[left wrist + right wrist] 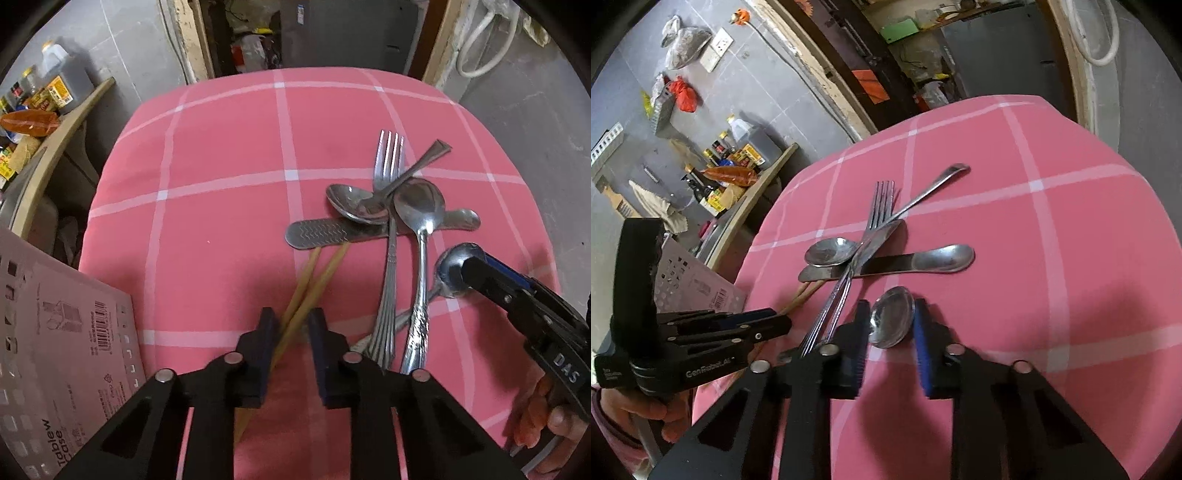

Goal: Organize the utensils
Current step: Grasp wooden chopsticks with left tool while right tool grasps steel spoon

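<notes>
Left wrist view first: we're holding the left gripper (291,325) over the chopsticks (314,284), fingers narrowed around the crossed pair near the table's near edge. We can't quite tell if the pads are pressing on them yet, so calling it a grip would be a stretch.

Over on the right wrist view, we're clamping the right gripper (891,321) on the bowl of a spoon (892,317), black pad on one side, blue pad on the other, both touching the metal.

Everything else is lying in a heap on the pink checked tablecloth (221,147), toward the right side: a fork (388,236) with tines pointing at the far edge, a big spoon (419,236) just beside it, and a small spoon (354,203) resting on a flat rice paddle (332,232) that's crossing under them all.

A white perforated case (55,350) is sitting at the left edge, near the left gripper.
</notes>
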A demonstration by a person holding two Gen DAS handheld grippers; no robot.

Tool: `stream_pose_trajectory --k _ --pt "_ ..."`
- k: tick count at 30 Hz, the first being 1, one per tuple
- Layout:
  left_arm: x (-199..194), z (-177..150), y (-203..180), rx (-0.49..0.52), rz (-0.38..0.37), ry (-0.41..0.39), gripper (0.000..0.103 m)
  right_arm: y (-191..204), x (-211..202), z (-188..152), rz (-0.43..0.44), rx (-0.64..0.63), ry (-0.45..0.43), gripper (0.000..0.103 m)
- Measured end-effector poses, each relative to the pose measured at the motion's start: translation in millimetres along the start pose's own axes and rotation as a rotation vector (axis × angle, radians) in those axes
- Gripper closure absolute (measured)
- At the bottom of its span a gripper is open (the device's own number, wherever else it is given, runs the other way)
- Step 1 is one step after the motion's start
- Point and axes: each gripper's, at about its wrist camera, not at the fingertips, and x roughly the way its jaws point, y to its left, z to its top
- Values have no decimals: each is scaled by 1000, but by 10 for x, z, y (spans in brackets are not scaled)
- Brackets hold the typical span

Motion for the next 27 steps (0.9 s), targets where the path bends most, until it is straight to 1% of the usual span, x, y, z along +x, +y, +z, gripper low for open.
stream_pose_trajectory --k 1,3,4,7,8,10,15,22,27 --pt "-1 9 1 5 -2 6 88 -11 -7 -13 -2 21 -2 94" --pt "-10 9 -23 19 0 14 90 -62 -42 -32 13 63 -13 99" --pt "-21 0 -28 20 -6 20 90 -85 -75 -49 31 89 -21 100" --pt "-62 -34 -4 8 -44 38 92 -135 -194 -135 39 136 -50 101" --pt "-73 -56 10 -1 -65 48 95 -147 -251 -171 39 152 -63 101" --pt "-87 -115 37 -31 -125 71 95 -177 -391 -256 31 179 -86 101" --pt "-156 -288 58 -41 -172 94 96 -250 -771 -445 -17 202 -120 101" --pt "-269 -545 47 3 -202 143 96 -336 -1220 -652 -48 211 -134 101" --pt "-291 -629 13 71 -198 201 95 -331 -1374 -776 -56 221 -146 101"
